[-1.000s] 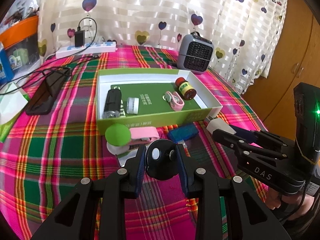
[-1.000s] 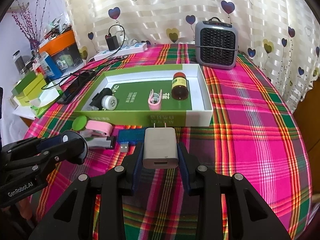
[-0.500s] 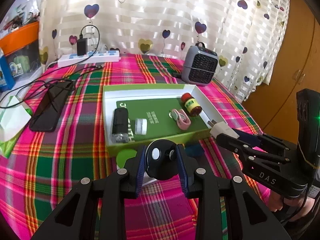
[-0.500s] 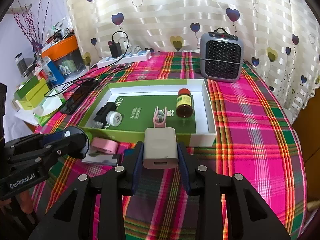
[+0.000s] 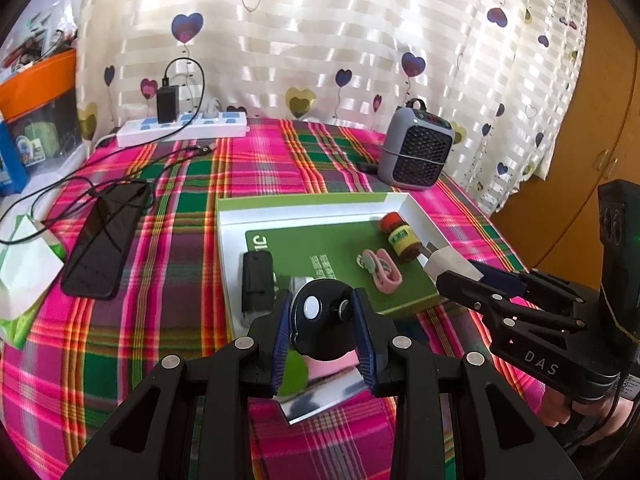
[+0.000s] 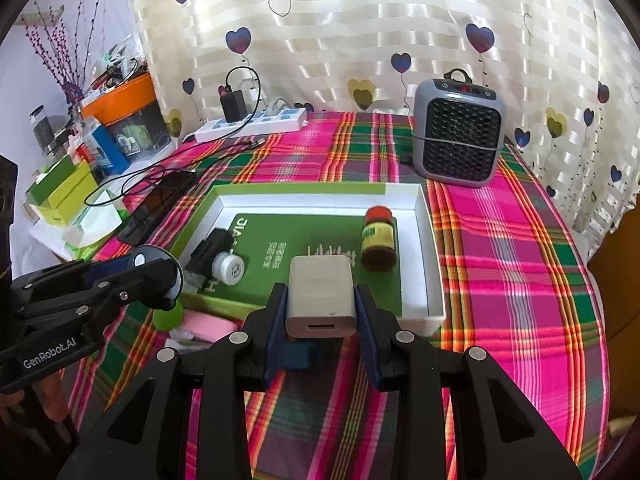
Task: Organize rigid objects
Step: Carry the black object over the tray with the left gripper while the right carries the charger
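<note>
The left gripper (image 5: 322,316) was clamped on a round black gadget (image 5: 324,322) at lower centre; the right gripper (image 6: 321,308) pinched a white charger (image 6: 321,298) just before the green box (image 6: 434,280) — either could slip on such smooth casings, or snag the near wall; legible writing: "DAS", "GenRobot.AI".

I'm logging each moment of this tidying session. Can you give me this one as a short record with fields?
left gripper: jaws shut on black round gadget
right gripper: jaws shut on white USB charger
green box: open on the plaid tablecloth
in box: brown bottle lying down, pink clip, black device, small white cylinder
behind box: grey heater
left of box: phone
</note>
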`<state>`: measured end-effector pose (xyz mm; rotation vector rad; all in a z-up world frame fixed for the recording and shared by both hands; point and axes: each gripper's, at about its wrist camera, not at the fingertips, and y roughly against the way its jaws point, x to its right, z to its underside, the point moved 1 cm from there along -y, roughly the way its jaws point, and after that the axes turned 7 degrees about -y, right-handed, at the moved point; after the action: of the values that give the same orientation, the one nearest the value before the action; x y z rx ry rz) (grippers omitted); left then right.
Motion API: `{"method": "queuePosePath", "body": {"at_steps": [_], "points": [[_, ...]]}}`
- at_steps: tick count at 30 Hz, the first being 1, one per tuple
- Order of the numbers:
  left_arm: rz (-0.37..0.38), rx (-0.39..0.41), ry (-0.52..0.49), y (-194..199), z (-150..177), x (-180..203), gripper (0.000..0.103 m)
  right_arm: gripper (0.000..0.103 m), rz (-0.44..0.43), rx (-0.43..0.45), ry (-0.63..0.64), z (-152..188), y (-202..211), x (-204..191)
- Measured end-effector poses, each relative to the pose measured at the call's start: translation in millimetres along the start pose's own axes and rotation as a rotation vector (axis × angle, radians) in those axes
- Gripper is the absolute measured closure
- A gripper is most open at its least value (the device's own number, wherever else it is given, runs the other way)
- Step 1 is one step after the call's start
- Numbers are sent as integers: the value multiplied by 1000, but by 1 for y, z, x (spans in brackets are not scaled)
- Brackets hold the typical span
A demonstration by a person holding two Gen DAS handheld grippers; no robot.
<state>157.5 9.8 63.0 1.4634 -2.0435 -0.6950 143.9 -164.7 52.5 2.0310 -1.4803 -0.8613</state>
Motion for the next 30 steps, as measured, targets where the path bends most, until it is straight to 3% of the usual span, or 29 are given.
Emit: {"method": "queuePosePath", "body": {"at_steps": [30], "points": [[-44,-43,24,-70,-45,-43,74,68,-4,-58,1,-43,-71,-4]]}}
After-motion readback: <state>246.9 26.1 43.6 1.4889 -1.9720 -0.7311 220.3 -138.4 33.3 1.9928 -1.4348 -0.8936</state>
